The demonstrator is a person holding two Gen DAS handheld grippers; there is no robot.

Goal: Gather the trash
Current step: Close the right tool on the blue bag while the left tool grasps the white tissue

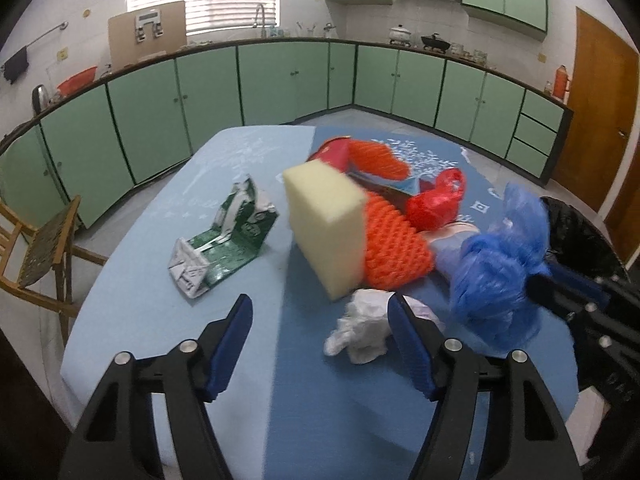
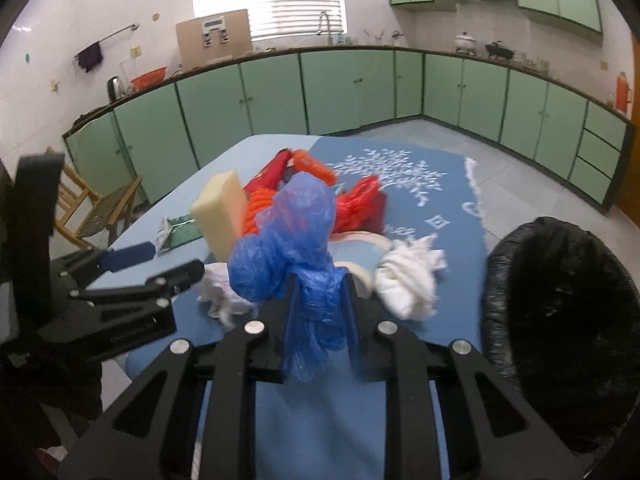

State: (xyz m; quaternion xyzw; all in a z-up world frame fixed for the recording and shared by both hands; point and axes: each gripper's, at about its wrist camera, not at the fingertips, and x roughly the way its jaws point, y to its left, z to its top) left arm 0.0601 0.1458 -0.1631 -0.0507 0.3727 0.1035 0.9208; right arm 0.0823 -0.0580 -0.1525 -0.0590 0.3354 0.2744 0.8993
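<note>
While the crumpled blue plastic bag [image 2: 288, 240] is pinched between the fingers of the right gripper [image 2: 320, 300], the step in hand is judged to be the carrying of this piece of trash to the black-lined trash bin [image 2: 560, 320].

From the left wrist view, the left gripper [image 1: 320, 320] is seen with its blue-padded fingers spread wide and nothing held between them. It is poised above the blue cloth-covered table [image 1: 160, 320]. Just beyond its right finger a crumpled white paper wad [image 1: 360, 332] lies on the table. Farther from that wad, a pale yellow rectangular sponge block [image 1: 326, 228] stands tilted against an orange foam fruit net [image 1: 396, 248]. To the left of the sponge a flattened green and white carton [image 1: 224, 240] is seen, and behind the net a knotted red plastic bag [image 1: 436, 200]. The blue bag appears at the right of the wad, lifted off the table.

From the right wrist view, the bag is seen clamped at its lower part, with its bulk bulging above the fingertips. A second bundle of white tissue [image 2: 408, 280] lies on the table between the bag and the bin, and the bin's dark opening is at the right, beside the table edge.

For the next move, a swing rightward over the bin's opening would be called for before the fingers are released.
</note>
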